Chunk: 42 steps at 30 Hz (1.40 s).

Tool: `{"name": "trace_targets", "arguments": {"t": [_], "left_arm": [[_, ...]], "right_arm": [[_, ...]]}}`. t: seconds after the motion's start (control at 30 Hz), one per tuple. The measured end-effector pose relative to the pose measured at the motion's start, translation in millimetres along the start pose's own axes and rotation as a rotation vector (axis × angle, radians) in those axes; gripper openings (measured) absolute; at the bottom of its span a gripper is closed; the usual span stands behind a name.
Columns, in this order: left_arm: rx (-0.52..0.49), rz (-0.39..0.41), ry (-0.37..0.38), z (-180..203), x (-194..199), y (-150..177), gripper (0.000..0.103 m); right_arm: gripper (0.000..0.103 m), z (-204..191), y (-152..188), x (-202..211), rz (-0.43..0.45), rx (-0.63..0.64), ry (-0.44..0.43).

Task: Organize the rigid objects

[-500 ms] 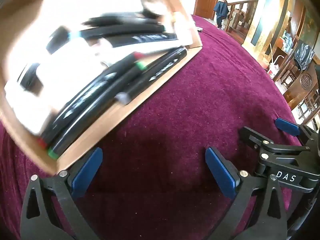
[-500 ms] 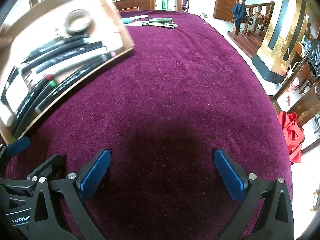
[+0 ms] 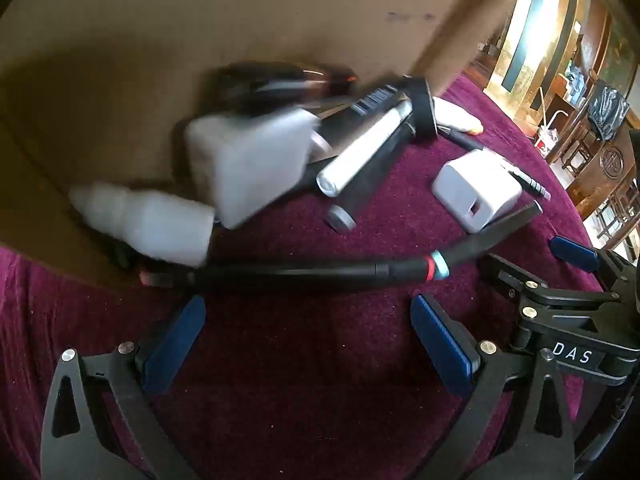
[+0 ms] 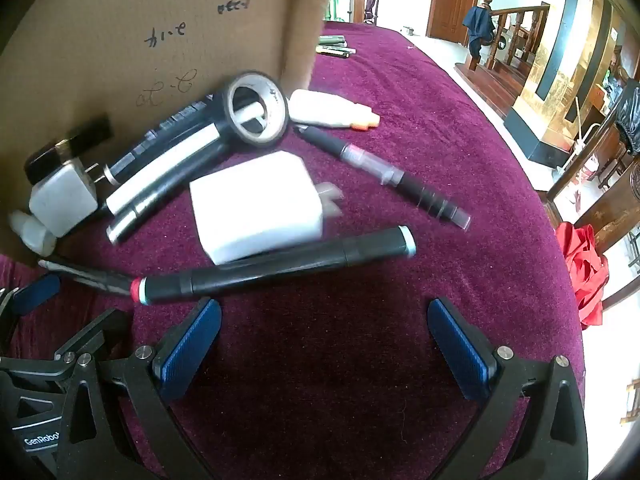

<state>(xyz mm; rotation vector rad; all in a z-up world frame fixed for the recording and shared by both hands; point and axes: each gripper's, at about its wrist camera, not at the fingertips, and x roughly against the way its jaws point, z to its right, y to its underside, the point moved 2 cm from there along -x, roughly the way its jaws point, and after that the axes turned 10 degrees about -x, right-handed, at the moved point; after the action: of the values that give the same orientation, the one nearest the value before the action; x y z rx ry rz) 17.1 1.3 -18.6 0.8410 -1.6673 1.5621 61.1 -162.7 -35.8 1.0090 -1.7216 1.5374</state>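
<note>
A cardboard box (image 4: 120,32) stands tipped up over the purple cloth, and its contents lie spilled below it. In the right wrist view I see a black tape roll (image 4: 256,112), a white charger block (image 4: 256,212), a smaller white plug (image 4: 64,196), a white bottle with an orange tip (image 4: 332,114), a clear-and-black pen (image 4: 384,172) and a long black marker (image 4: 272,270). The left wrist view shows the box (image 3: 200,20), the blurred charger (image 3: 248,164), a white bottle (image 3: 148,220), a second charger (image 3: 476,190) and the marker (image 3: 320,270). My left gripper (image 3: 308,340) and right gripper (image 4: 324,344) are open and empty, just short of the pile.
More pens (image 4: 334,46) lie at the table's far end. A wooden chair with a red cloth (image 4: 584,276) stands to the right, beyond the table edge. A staircase and a door are in the background.
The box, which was tilted with the items still inside, has tipped up. Markers, chargers, bottles and tape have tumbled out onto the cloth. Both grippers stay open.
</note>
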Motion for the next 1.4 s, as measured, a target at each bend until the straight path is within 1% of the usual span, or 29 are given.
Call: {"name": "trace_targets", "arguments": {"t": [1.4], "left_arm": [[-0.001, 0.002, -0.001, 1.6, 0.7, -0.1, 0.103]], "right_arm": [[0.102, -1.5, -0.6, -2.2, 0.0, 0.0, 0.0]]}}
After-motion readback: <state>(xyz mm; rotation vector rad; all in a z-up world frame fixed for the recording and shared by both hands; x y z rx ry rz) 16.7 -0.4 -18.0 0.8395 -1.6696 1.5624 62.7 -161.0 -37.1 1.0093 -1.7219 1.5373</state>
